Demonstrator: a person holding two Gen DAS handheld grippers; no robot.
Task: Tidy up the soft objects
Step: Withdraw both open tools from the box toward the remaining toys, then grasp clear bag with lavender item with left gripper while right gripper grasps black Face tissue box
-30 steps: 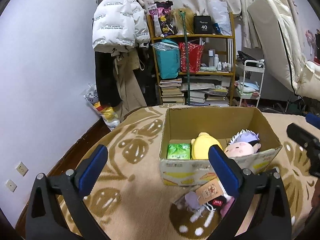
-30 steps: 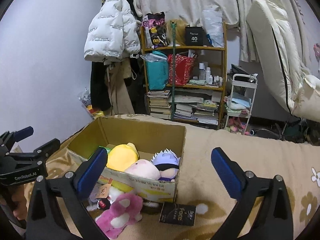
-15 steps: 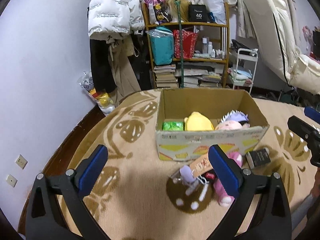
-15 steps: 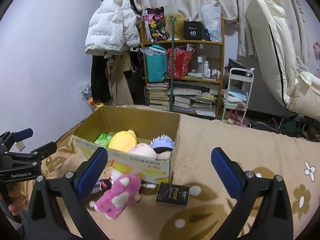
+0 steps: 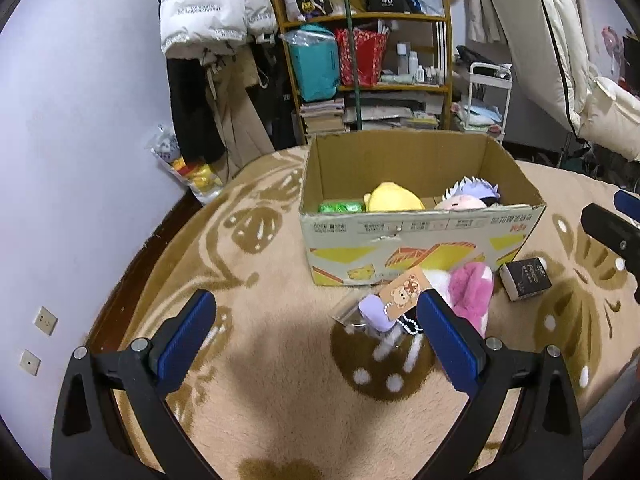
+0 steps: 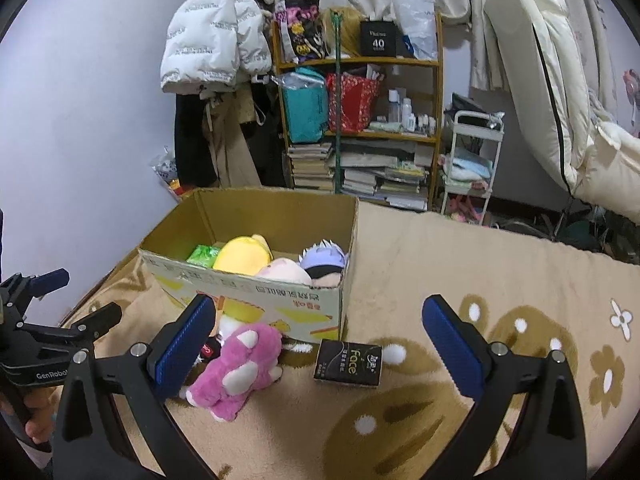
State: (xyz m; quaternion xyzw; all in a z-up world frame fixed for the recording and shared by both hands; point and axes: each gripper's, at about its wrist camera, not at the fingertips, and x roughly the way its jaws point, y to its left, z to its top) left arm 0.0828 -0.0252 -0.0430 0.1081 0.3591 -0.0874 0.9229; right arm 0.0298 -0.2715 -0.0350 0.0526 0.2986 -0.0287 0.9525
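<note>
An open cardboard box (image 5: pixel 424 236) (image 6: pixel 256 294) stands on the beige rug and holds a yellow plush (image 5: pixel 394 198) (image 6: pixel 242 254), a pale-haired doll plush (image 5: pixel 472 196) (image 6: pixel 322 258) and a green packet (image 5: pixel 340 206) (image 6: pixel 204 254). In front of the box lie a pink plush (image 5: pixel 470 292) (image 6: pixel 236 364), a bagged lilac charm with a bear tag (image 5: pixel 384 306) and a black "face" packet (image 5: pixel 524 280) (image 6: pixel 347 362). My left gripper (image 5: pixel 316 336) is open, short of the charm. My right gripper (image 6: pixel 318 344) is open above the pink plush and black packet.
A wooden shelf (image 6: pixel 360 120) with books and bags stands behind the box, with hanging coats (image 6: pixel 212 48) to its left and a small white cart (image 6: pixel 472 160) to its right. A white mattress (image 6: pixel 560 92) leans at far right. A purple wall (image 5: pixel 80 160) runs along the left.
Both grippers have pulled back and risen from the box, so it looks farther away and the pink plush, charm and black packet in front of it have come into full view. Both stay open.
</note>
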